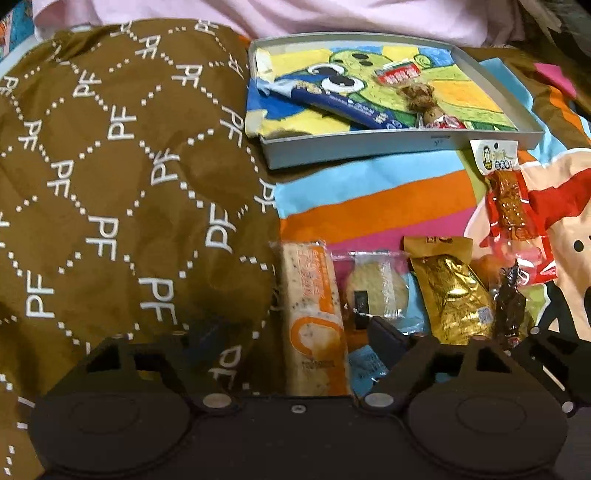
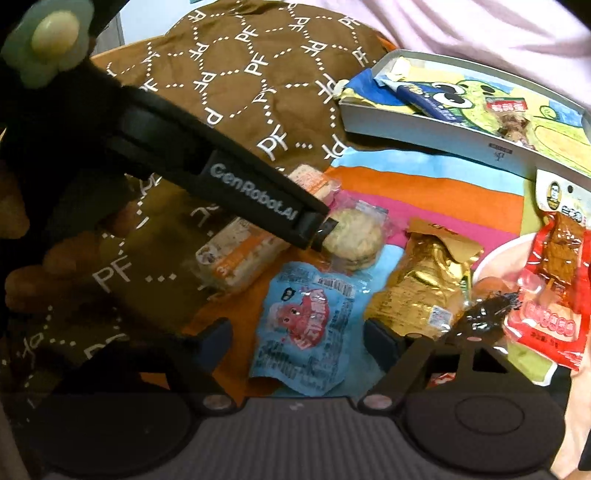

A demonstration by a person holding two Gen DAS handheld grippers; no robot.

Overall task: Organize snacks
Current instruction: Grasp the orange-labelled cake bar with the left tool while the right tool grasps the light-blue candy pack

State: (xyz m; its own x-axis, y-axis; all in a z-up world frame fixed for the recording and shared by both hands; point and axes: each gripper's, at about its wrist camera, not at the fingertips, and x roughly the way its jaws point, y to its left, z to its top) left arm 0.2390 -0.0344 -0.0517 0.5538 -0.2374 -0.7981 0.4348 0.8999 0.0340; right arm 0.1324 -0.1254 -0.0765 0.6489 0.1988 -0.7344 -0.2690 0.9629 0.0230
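Right wrist view: crinkled blue snack packet (image 2: 306,325) bears a red cartoon.

— Where am I working right now?

— I'm in a home, on a bed by the look of it. Under my tool there's a cartoon-striped bedsheet (image 1: 369,192) in orange, pink and blue, a rumpled brown quilt (image 1: 110,166) printed with "PF" letters, and pale pink bedding (image 1: 332,16) at the back.

— Anything else?

— A shallow box (image 2: 424,127) lined with a child's crayon drawing sits on the sheet.
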